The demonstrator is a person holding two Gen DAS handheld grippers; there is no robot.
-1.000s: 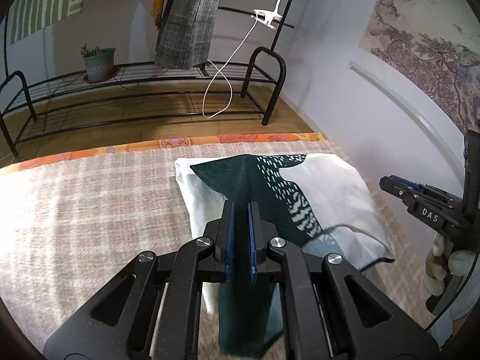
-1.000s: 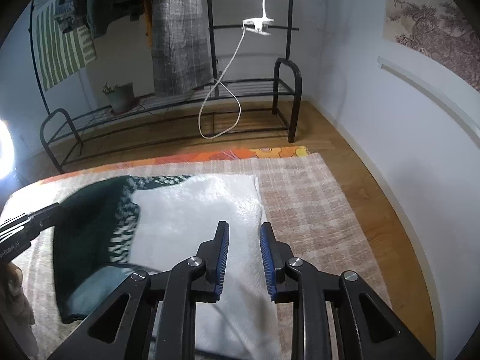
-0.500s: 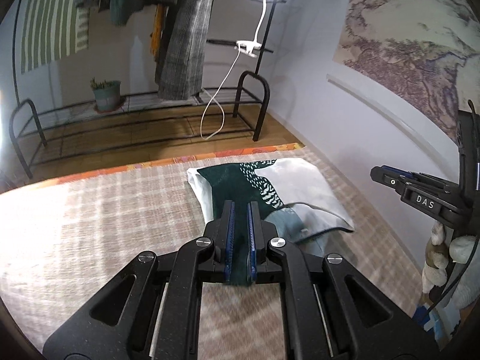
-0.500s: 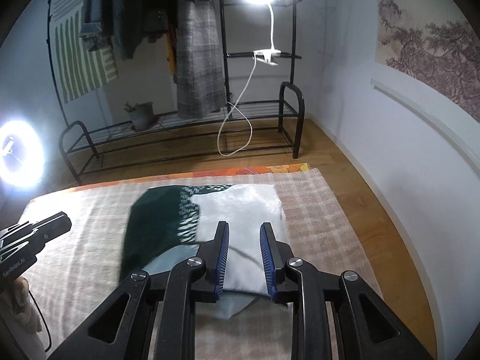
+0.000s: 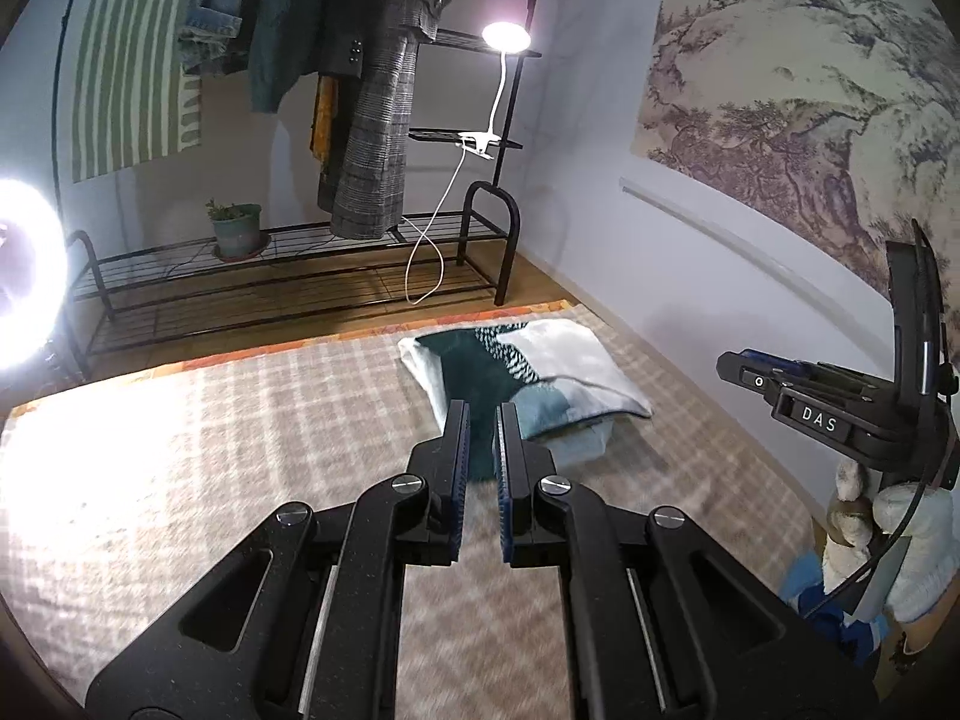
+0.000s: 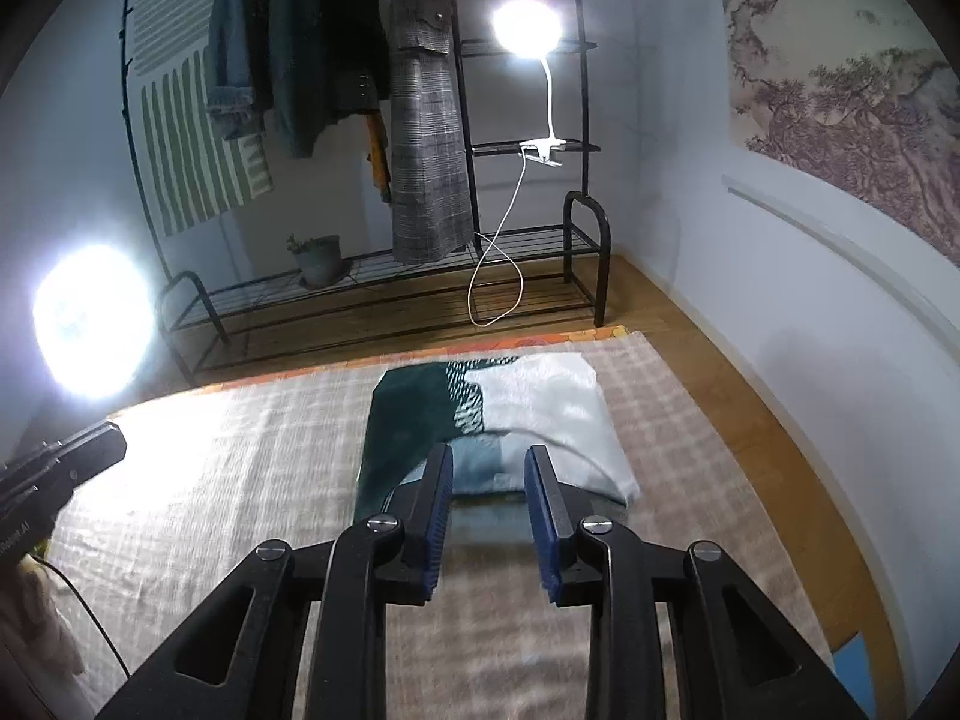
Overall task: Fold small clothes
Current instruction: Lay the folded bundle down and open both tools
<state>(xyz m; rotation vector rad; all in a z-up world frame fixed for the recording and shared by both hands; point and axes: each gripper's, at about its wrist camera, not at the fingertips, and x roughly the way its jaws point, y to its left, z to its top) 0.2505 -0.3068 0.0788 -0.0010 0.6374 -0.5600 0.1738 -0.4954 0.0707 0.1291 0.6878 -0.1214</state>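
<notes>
The folded small garment (image 5: 558,354), white with a dark green panel, a speckled band and a pale blue patch, lay flat on the beige checked blanket (image 5: 240,450). It sat toward the far right of the blanket, close to the orange patterned edge (image 6: 540,342). And there was the left claw (image 5: 482,414), up off the blanket and short of the garment's near edge. Its blue-padded fingers were drawn together with only a thin slit between them. Dark green showed through that slit, but in the right wrist view the left claw sat far out at the left edge, well apart from the garment and with no cloth running to it, so it gripped nothing.

Over to the right claw (image 6: 490,456): fingers apart, nothing between them, and its jaws had just been opening a little. It hung above the blanket, pointing at the garment's near edge, and the pale blue patch showed through the gap.

Behind the blanket stood a black metal clothes rack (image 5: 270,276) on the wooden floor. It carried a grey checked coat (image 5: 372,168), a small potted plant (image 5: 234,228) and a lit white clip-on lamp (image 5: 504,39). A bright ring light (image 5: 18,276) glared on the left. A landscape wall hanging (image 5: 810,90) covered the right wall.
</notes>
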